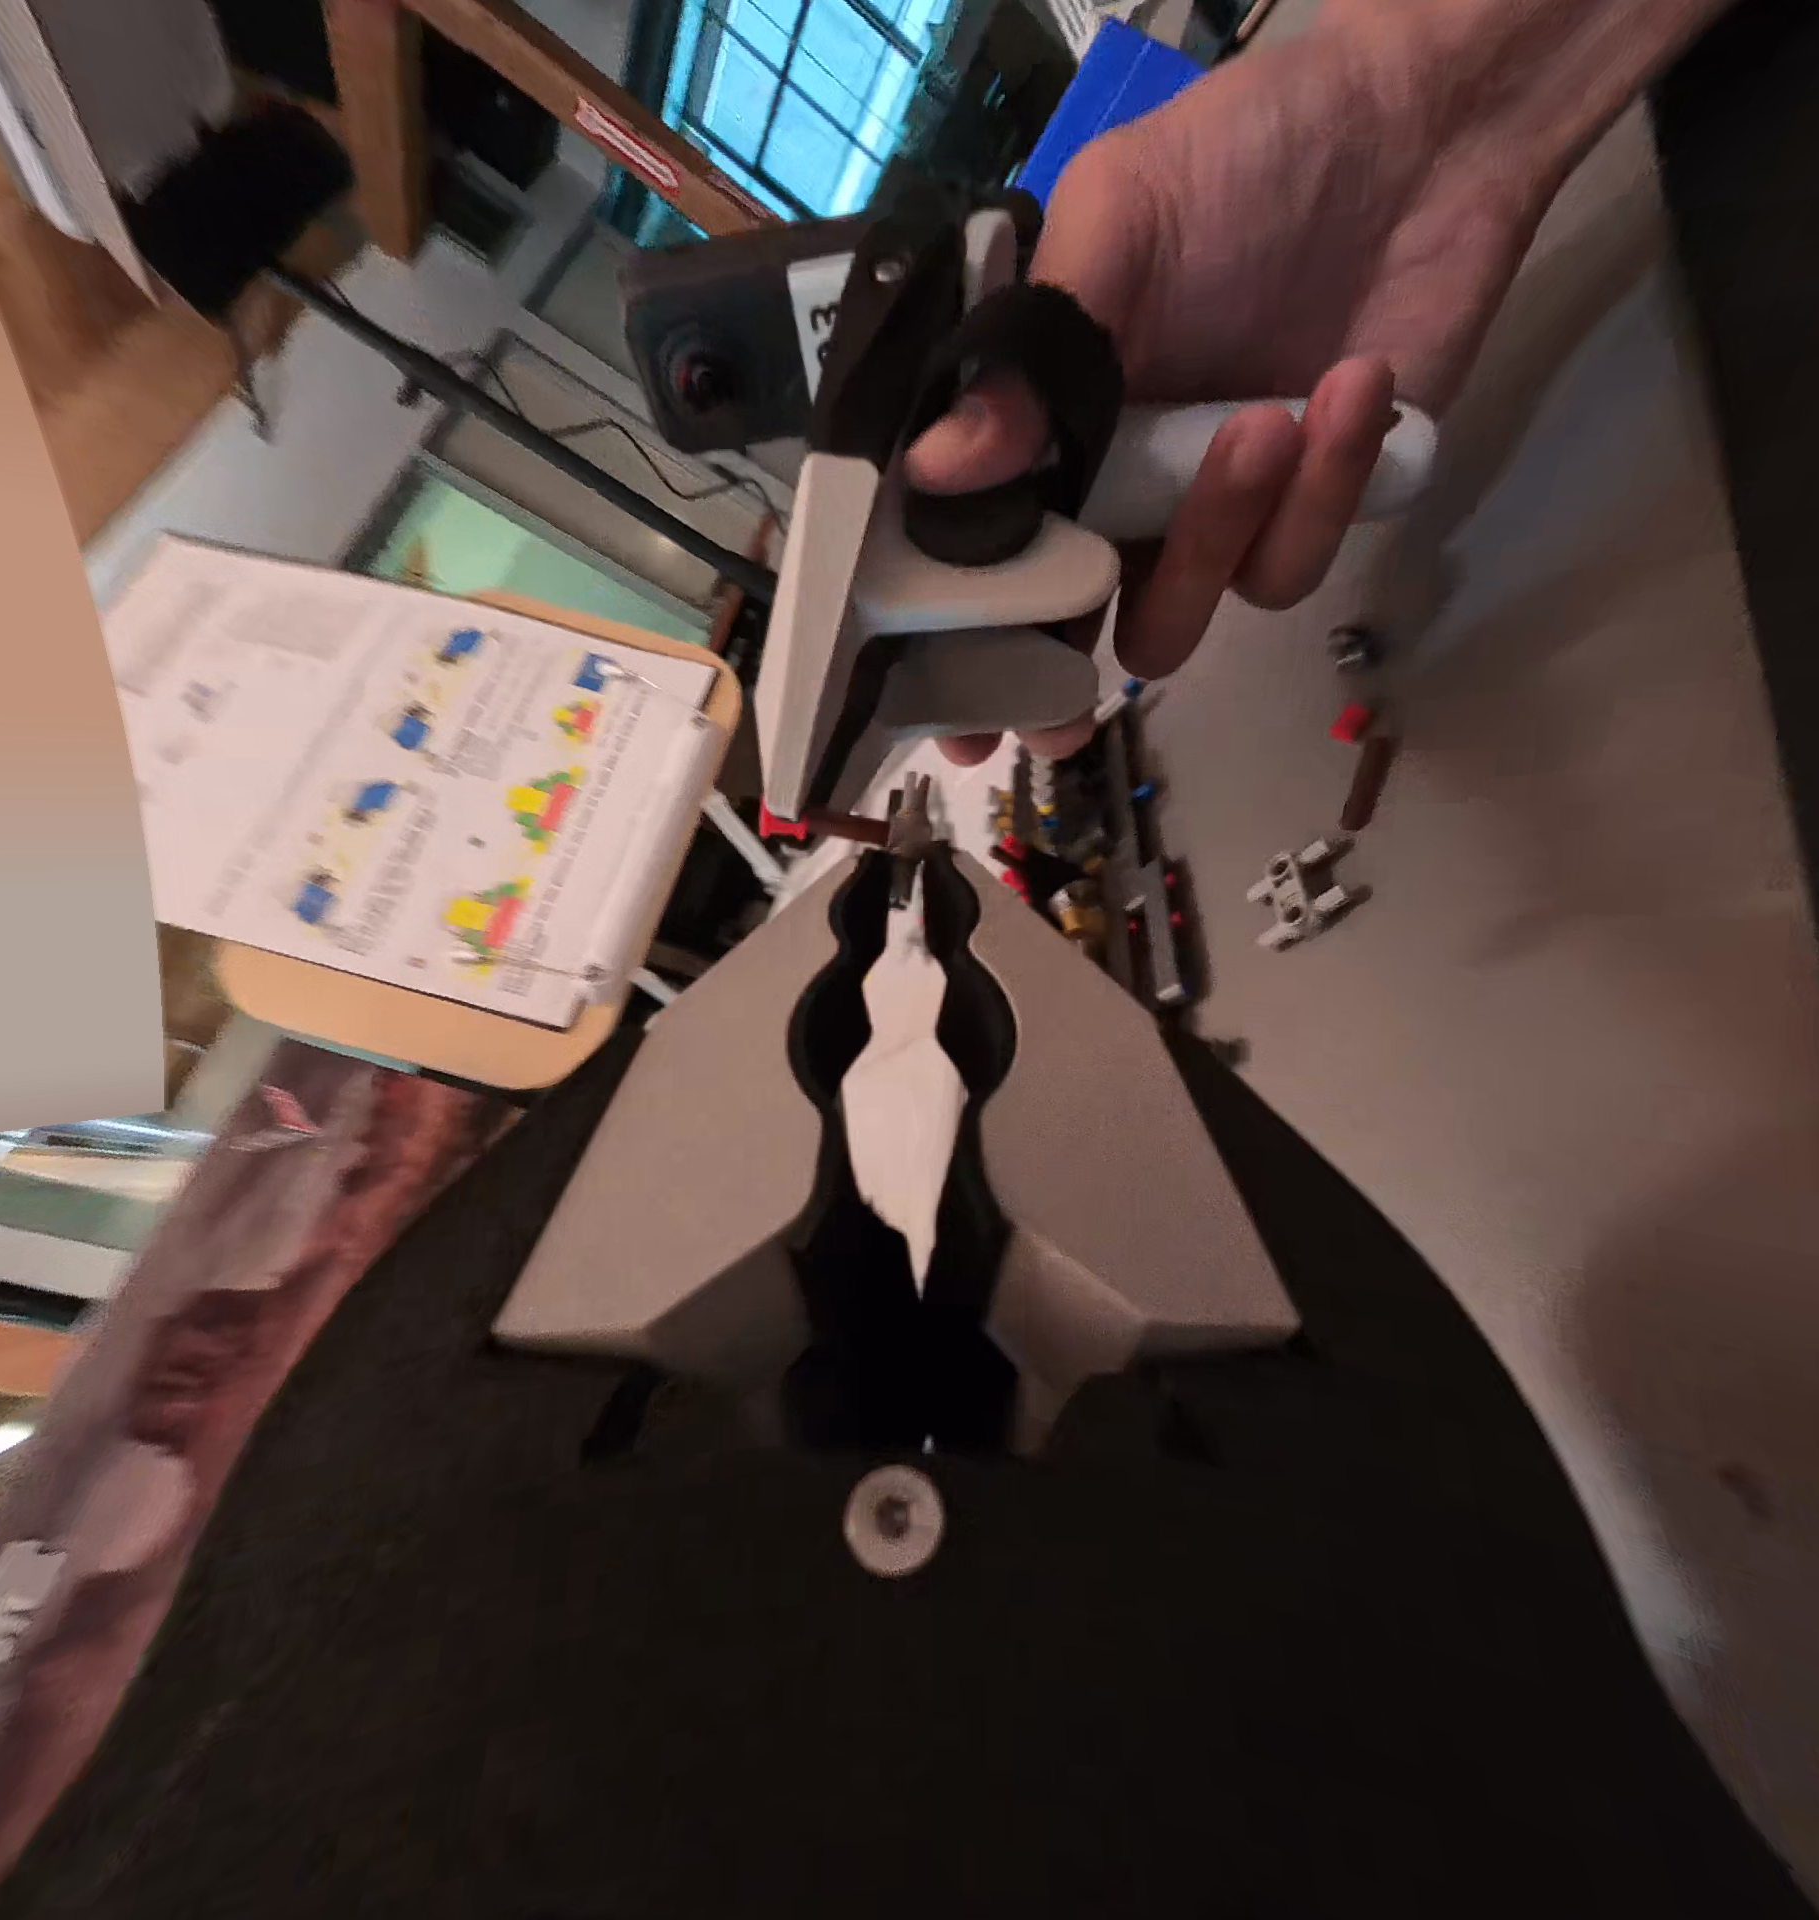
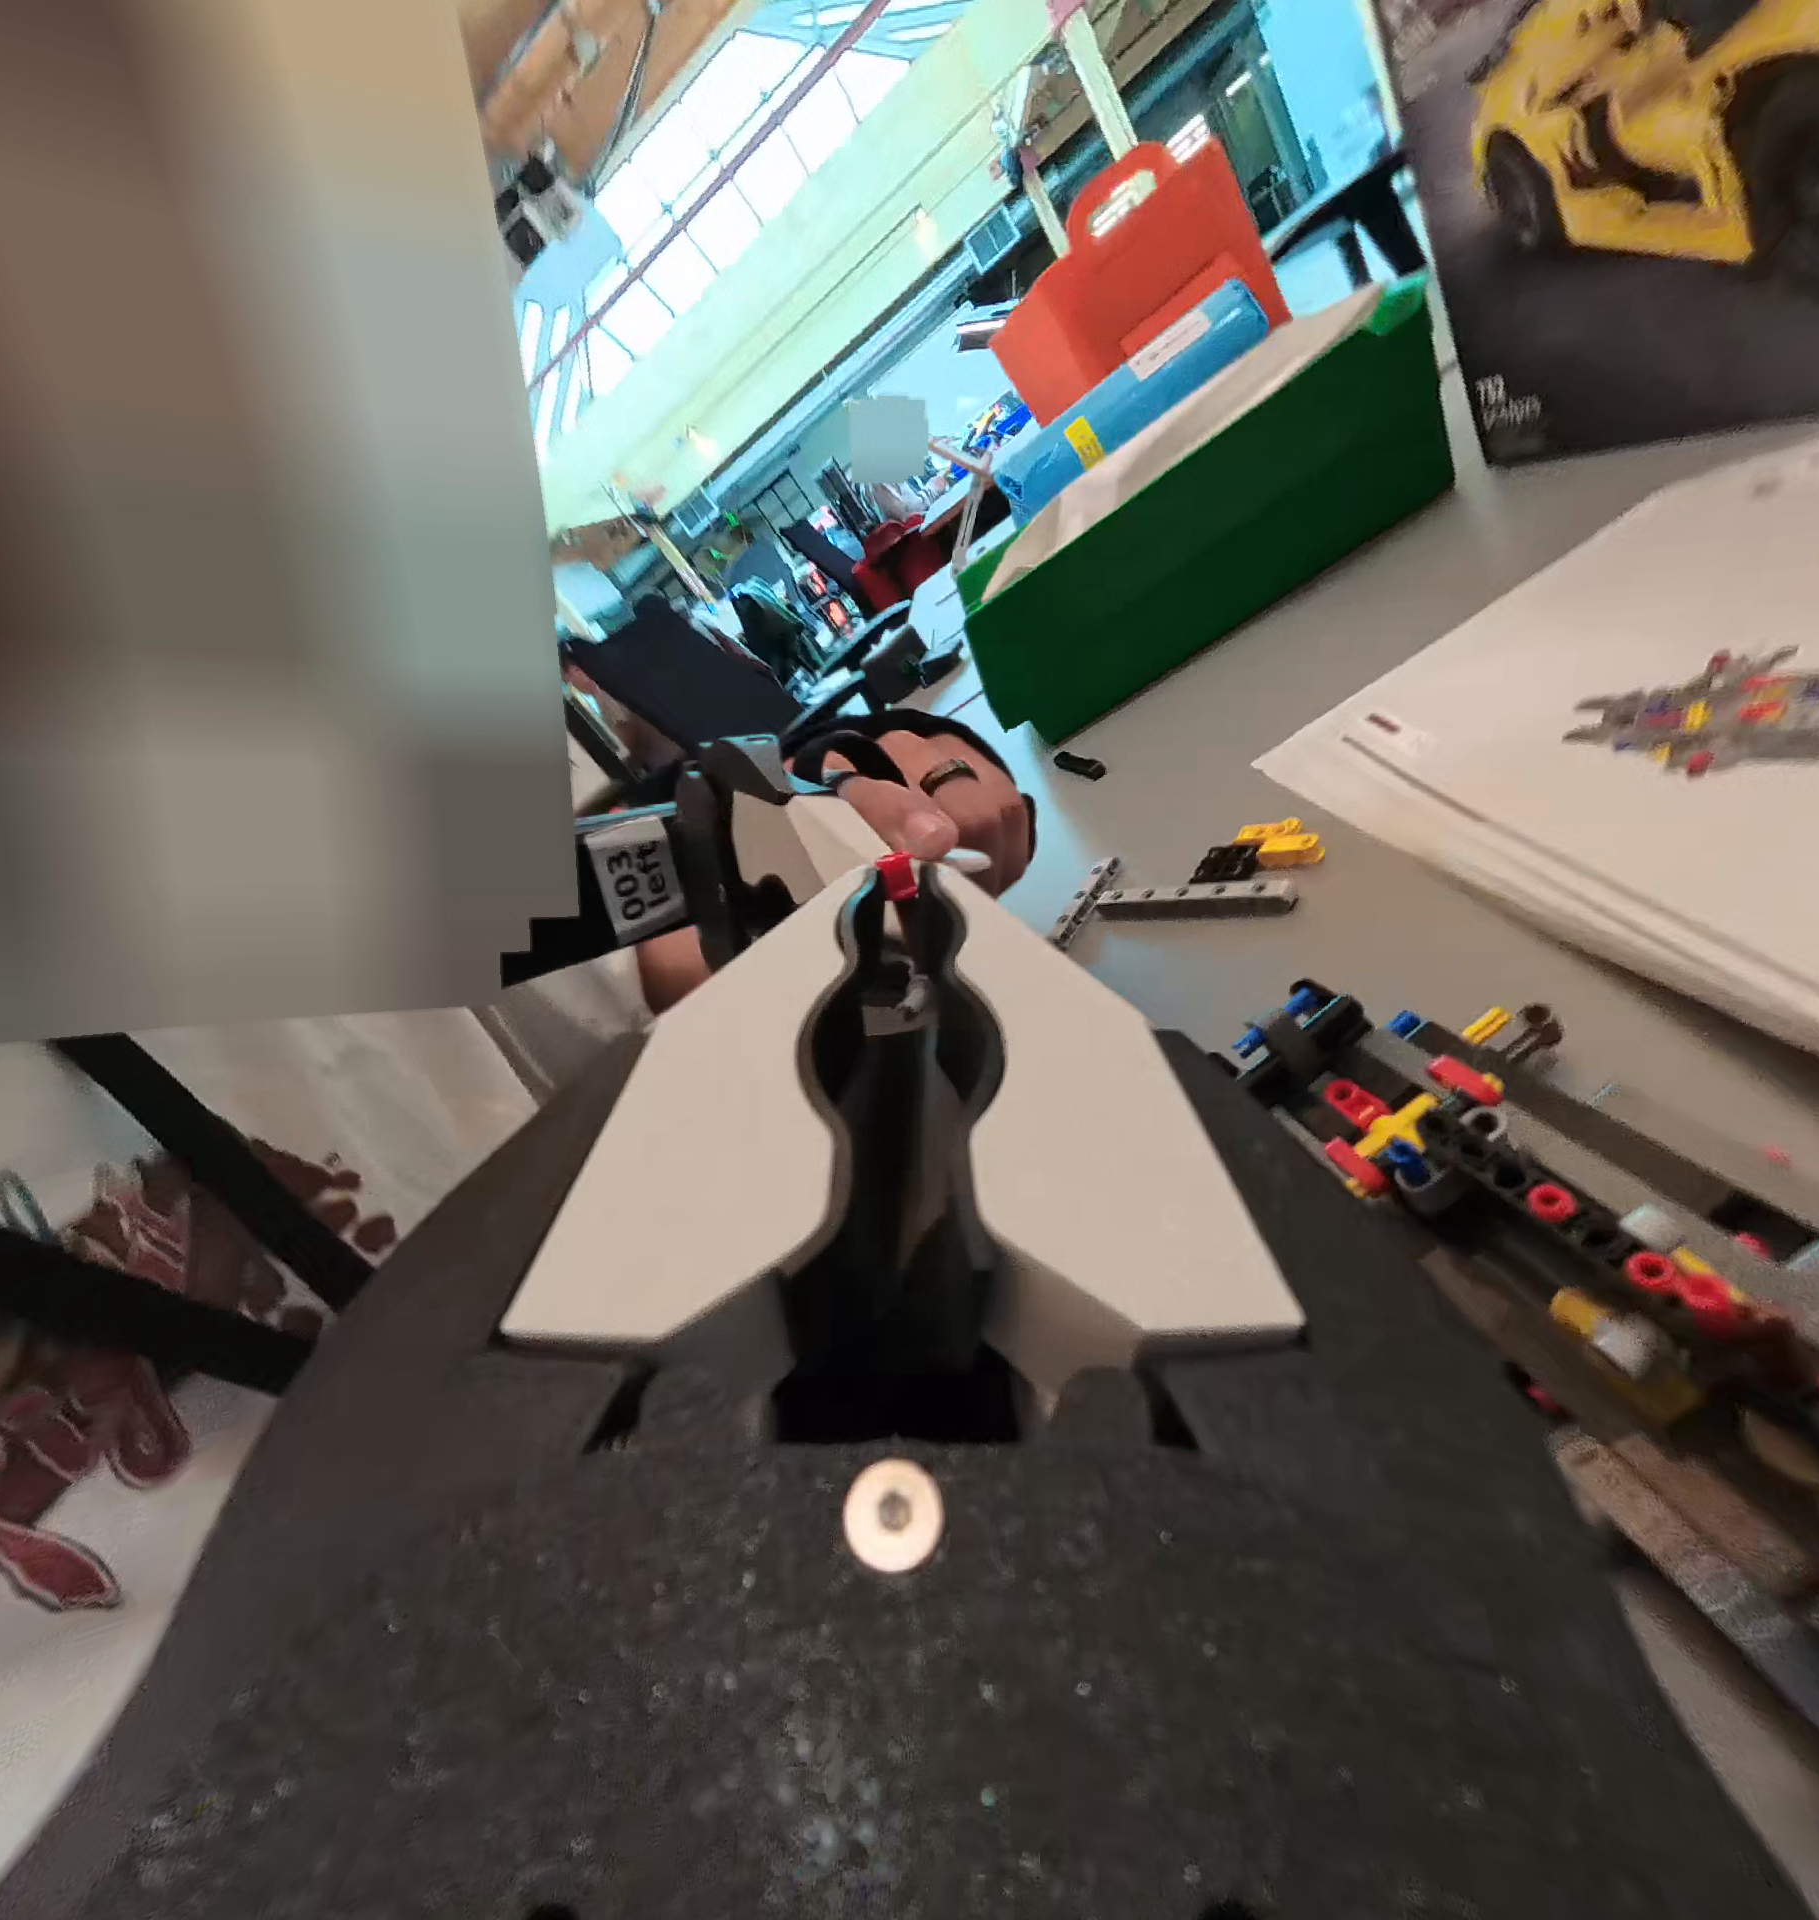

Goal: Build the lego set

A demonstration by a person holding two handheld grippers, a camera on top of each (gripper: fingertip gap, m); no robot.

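Note:
In the left wrist view my left gripper is shut on a small grey connector, held above the table. My right gripper, held by a hand, comes down from above and is shut on a red bush on a brown axle. The axle's end meets the grey connector. In the right wrist view my right gripper pinches the red bush at its tips. The left gripper and the hand that holds it lie just behind it.
The part-built dark chassis with red, yellow and blue pins lies at the right. A grey beam, a booklet, a green box and the set's box stand beyond. Loose on the table are a grey connector and a brown axle. An instruction sheet is at the left. The tips of both grippers are at nearly the same place.

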